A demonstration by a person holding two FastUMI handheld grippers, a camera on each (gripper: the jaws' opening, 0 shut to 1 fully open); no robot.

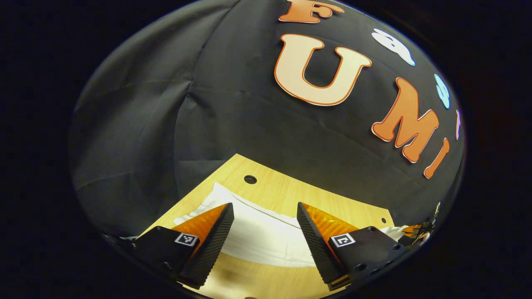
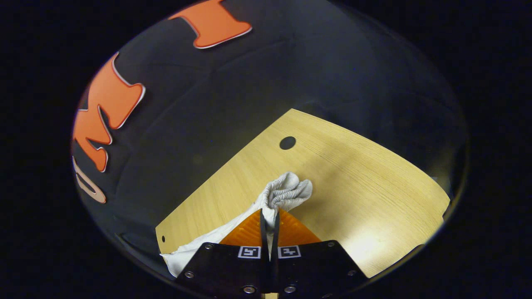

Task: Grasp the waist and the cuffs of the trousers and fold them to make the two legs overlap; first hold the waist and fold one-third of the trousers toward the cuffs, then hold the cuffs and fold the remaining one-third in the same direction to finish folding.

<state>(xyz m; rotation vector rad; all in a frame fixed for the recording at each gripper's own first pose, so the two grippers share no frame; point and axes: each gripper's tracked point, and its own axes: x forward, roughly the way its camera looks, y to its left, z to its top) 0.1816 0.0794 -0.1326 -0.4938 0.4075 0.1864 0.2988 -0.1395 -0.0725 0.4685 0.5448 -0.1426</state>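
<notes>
The right gripper (image 2: pixel 269 216) has its two fingers pressed tight together, and a bunch of white cloth is pinched between them. That cloth is part of the trousers (image 2: pixel 286 192). A ribbed, scrunched end pokes out past the fingertips (it could be the waist or a cuff, I cannot tell which). More white cloth trails back to the left, under the gripper.

The left gripper (image 1: pixel 264 236) has its fingers spread wide, with nothing between them. In the left gripper view the trousers (image 1: pixel 266 234) lie flat on the wooden table (image 1: pixel 286 193), right below the gap, and the gripper sits just above them, not touching that I can see. Another gripper peeks in at the far right edge, near the cloth.

To do this step well, I think the left gripper should come down and close on the edge of the cloth, catching all the layers. Then both hands should lift together and move the same way, so the fold comes out straight. Pulling too hard could drag the whole thing across the table.

Both grippers point forward and tip down toward the table. The right one looks low, with the cloth held just over the wood.
</notes>
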